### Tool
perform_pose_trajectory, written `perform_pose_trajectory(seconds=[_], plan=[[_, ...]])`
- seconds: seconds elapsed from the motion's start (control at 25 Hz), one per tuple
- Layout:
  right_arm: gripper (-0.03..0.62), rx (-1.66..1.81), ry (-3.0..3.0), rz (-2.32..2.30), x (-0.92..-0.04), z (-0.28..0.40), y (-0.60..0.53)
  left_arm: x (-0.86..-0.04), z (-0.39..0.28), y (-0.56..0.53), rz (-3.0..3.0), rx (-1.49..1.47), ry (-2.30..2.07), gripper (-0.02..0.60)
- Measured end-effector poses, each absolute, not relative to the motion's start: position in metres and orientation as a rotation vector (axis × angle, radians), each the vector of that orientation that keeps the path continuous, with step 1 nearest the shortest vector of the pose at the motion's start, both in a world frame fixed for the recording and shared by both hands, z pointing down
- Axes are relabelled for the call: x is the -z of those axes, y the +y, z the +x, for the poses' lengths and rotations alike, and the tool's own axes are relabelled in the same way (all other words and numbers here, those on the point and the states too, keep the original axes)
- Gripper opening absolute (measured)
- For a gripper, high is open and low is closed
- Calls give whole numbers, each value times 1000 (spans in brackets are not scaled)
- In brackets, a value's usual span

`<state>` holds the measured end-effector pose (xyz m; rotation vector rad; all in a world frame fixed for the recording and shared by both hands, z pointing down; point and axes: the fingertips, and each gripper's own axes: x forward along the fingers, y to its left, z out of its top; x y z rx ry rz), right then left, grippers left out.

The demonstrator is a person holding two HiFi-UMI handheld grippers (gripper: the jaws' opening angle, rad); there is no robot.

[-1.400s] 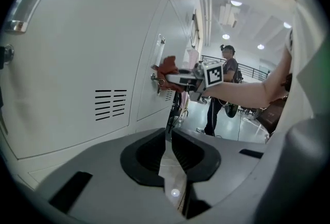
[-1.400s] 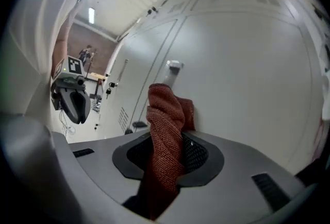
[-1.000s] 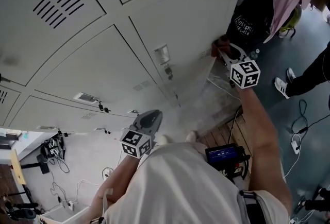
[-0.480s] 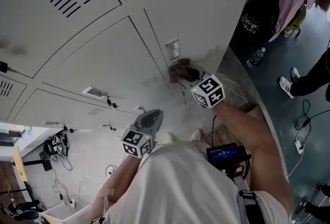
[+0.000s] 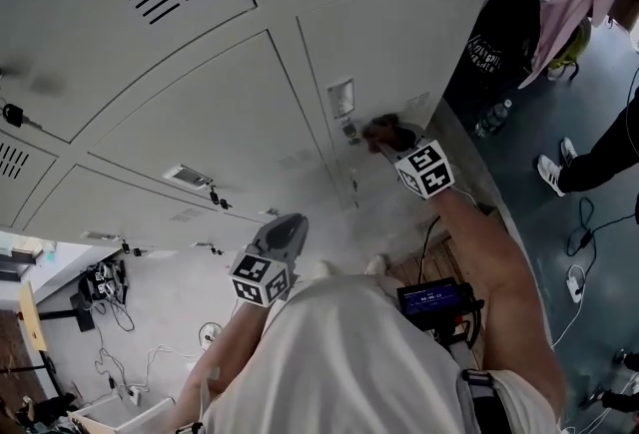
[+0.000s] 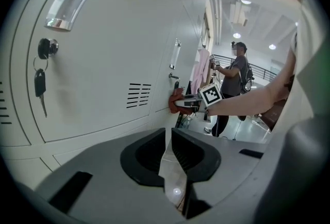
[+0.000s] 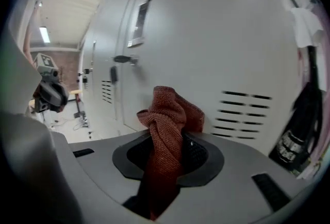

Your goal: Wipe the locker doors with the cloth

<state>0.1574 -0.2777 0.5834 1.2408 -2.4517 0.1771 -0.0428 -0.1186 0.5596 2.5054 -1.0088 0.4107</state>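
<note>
While the left gripper (image 5: 287, 227) has fingers together, the right gripper (image 5: 391, 137) clamps cloth (image 7: 168, 115) against a locker door (image 5: 419, 33).

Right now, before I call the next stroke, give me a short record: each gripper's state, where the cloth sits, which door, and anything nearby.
Right gripper: shut on the red cloth
Left gripper: jaws together, nothing between them
Cloth position: bunched at the locker door, beside its latch, below the label holder
Contact: appears pressed to the door, not certain
Nearby: black bag hanging right of the lockers; a bystander beyond
</note>
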Motion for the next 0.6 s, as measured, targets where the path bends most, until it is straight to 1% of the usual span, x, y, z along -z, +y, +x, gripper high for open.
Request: perform_pose_trajectory(seconds=[0.16,0.28,0.36,0.48,0.6], plan=[[117,-248,-2322,1530,-579,255,-305,-567,-25,-115,2505,-436,-989,41],[117,-244,-2254,1607,-579,294,-314,-571,-8,-112,2508,-457,-967,41],[117,-341,-2215,1685,-589,315,-316,-571,1,-112,2508,-463,-960,41],[115,-497,-2220,1691,-614,309,-314,-573,8,-113,2498,-478,-972,41],[115,-525,-2277,1535,-635,262,-303,-575,11,-110,2477,-490,-993,41]])
